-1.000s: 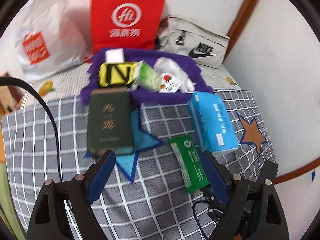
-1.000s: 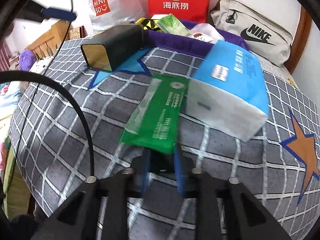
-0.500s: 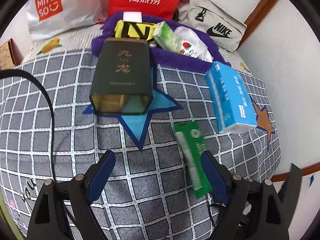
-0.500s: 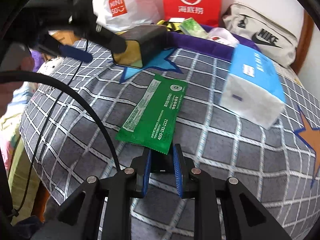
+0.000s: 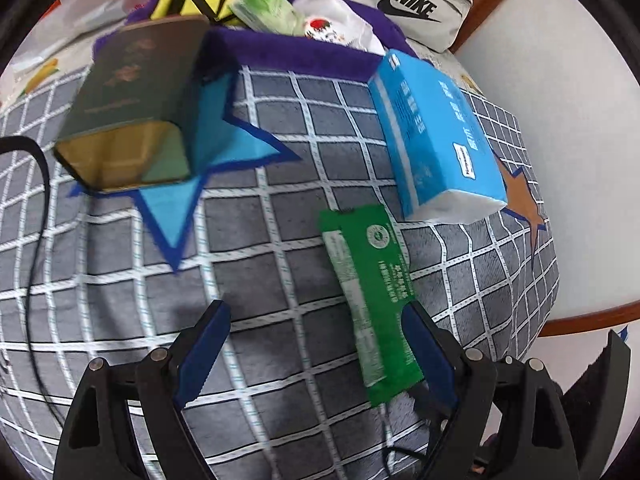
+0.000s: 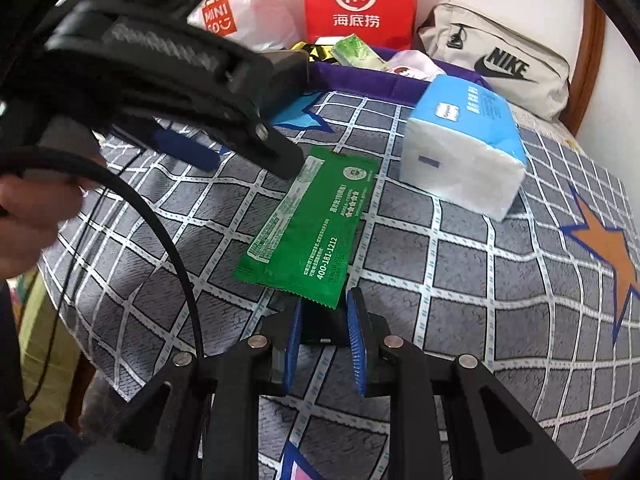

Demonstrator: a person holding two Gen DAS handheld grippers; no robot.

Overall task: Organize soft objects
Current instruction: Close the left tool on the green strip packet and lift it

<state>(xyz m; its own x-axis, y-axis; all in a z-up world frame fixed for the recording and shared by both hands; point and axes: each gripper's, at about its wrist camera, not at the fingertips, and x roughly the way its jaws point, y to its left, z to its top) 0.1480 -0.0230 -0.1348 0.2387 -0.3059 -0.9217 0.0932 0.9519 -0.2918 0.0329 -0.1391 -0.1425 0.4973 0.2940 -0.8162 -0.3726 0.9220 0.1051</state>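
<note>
We're lining up on the green packet (image 6: 310, 232) on the bed: left tongs (image 5: 316, 354) gape wide over it, right tongs (image 6: 325, 338) are opening, empty, so next we clamp it.

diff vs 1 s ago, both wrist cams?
The left claw, wide open, dropped toward the grey checked blanket beside the flat green packet. The right claw is opening, nothing between its jaws. Packet, blue tissue pack and dark green box stayed put.
</note>
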